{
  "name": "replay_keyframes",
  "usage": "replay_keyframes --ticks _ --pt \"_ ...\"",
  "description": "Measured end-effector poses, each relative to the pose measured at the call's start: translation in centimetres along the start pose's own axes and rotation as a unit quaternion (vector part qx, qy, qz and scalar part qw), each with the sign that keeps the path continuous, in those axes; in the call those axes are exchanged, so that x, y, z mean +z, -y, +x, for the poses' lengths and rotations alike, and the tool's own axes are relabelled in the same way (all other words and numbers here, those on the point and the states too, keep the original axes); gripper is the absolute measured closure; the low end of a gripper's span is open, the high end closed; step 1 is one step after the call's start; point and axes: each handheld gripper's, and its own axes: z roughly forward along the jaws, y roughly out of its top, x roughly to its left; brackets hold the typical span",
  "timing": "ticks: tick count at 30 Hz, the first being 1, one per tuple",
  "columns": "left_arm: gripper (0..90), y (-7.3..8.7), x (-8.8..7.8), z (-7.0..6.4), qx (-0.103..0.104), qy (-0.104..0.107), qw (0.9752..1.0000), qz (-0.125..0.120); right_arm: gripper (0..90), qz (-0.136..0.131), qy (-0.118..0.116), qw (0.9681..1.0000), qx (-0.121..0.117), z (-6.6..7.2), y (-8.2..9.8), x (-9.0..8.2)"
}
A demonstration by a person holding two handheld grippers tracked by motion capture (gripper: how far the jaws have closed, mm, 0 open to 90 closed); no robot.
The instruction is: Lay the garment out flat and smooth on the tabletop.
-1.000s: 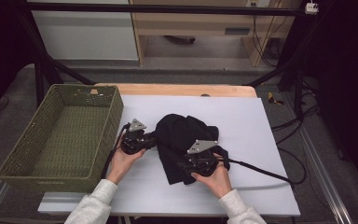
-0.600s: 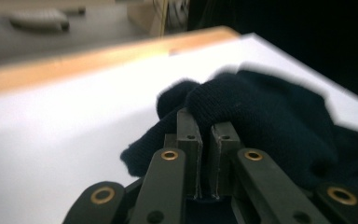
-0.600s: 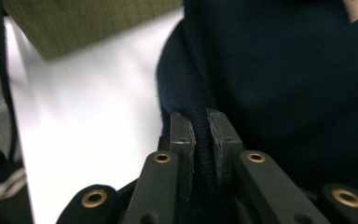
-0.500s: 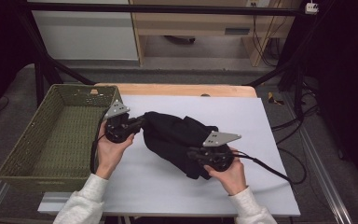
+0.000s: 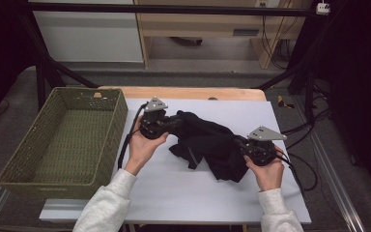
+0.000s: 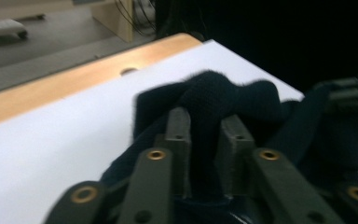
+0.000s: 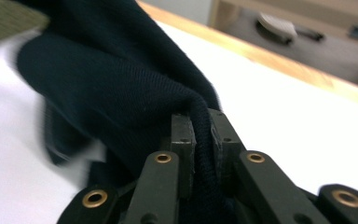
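I have drawn both grippers apart, stretching the dark garment [image 5: 207,145] wider, lifted above the table [image 5: 174,193].

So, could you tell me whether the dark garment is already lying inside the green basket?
No, the dark garment hangs over the white table, stretched between both tools, beside the green basket.

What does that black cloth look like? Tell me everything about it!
The black cloth is a soft, knitted-looking dark garment, crumpled and stretched between two grippers. The left gripper pinches one bunched end, the right gripper a folded edge. Its middle sags toward the white table, beside the green basket.
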Motion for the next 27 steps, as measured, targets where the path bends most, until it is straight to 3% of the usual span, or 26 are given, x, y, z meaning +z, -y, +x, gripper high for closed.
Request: replay_keyframes --ticks 3,7,11,16,19,23,27 --pt "63.3 1.6 1.0 -0.4 0.004 0.017 0.9998 0.004 82.4 0.028 0.018 0.9994 0.006 -1.3 1.7 0.8" --pt "47.6 3.4 1.0 -0.4 -0.003 0.031 0.9995 -0.001 81.4 0.050 0.021 0.9983 0.022 -2.5 3.3 1.8" --pt "26.2 4.8 0.0 -0.2 -0.010 0.038 0.9991 0.014 75.9 0.044 0.005 0.9990 0.011 -2.6 3.7 2.0" --pt "7.7 7.3 -1.2 -0.1 -0.007 0.021 0.9992 0.032 57.9 0.030 -0.008 0.9995 -0.006 -1.8 2.8 1.2" --pt "2.2 8.9 -1.6 -0.2 0.001 0.018 0.9988 0.045 45.7 0.017 -0.020 0.9995 -0.015 -0.8 1.9 0.5" --pt "2.2 10.5 -1.3 -0.6 0.003 0.017 0.9979 0.062 34.7 0.013 -0.035 0.9984 -0.042 0.9 1.0 0.6" --pt "4.0 11.1 -0.1 -1.7 0.008 0.027 0.9967 0.076 32.0 0.018 -0.056 0.9968 -0.054 2.3 0.7 1.5"
